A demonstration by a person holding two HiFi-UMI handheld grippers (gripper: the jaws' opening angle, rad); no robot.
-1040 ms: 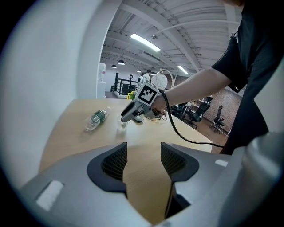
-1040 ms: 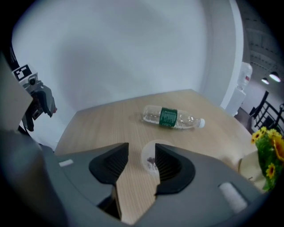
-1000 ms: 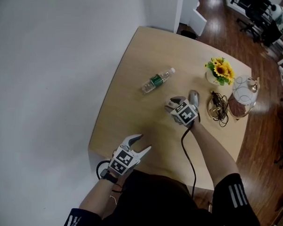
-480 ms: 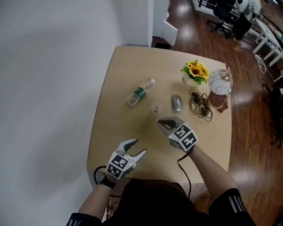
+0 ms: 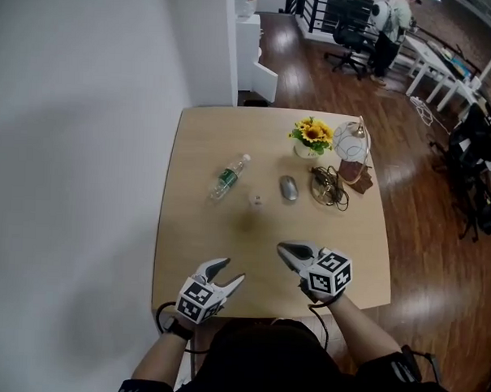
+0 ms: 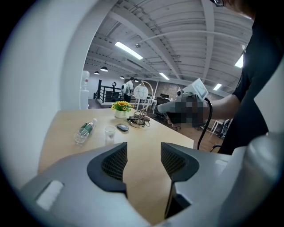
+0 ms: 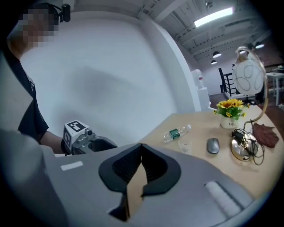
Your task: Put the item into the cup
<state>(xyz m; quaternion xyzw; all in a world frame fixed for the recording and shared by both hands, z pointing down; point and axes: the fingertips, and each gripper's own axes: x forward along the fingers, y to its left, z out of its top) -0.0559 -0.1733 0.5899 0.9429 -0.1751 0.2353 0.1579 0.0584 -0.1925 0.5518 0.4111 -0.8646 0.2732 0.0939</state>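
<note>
1. Both the left gripper (image 5: 230,270) and the right gripper (image 5: 285,250) at the near edge of the surface (image 5: 195,239), well apart from the cup (image 5: 256,200) and carrying nothing.
2. Cup upright near the middle of the surface, between the bottle (image 5: 228,176) lying toward the left edge and the mouse (image 5: 288,187) just beside it on the right-edge side.
3. Item itself: not made out for certain. Possibly a small speck inside the cup, but too small and blurred in every view to tell. No other loose small thing visible close to the cup.
4. Judged progress: either finished or not yet begun, with nothing in between under way.
   - If already dropped in, nothing left to do.
   - If not, the whole job remaining: choose the item, grip it, carry it over the rim, let go.
5. Left gripper:
   - jaws wide apart
   - only bare surface visible between the ribbed pads
   - touching nothing, hovering over the near edge toward the left corner
6. Right gripper:
   - jaws closed together, pads meeting at the tips
   - nothing pinched between them
   - hanging above the near edge, nearer the right corner, pointed across toward the left gripper
7. Far right corner: flowers (image 5: 311,135), a glass globe lamp (image 5: 352,143) and a tray of cables (image 5: 325,186), all well apart from both grippers and seemingly no part of the job.
</note>
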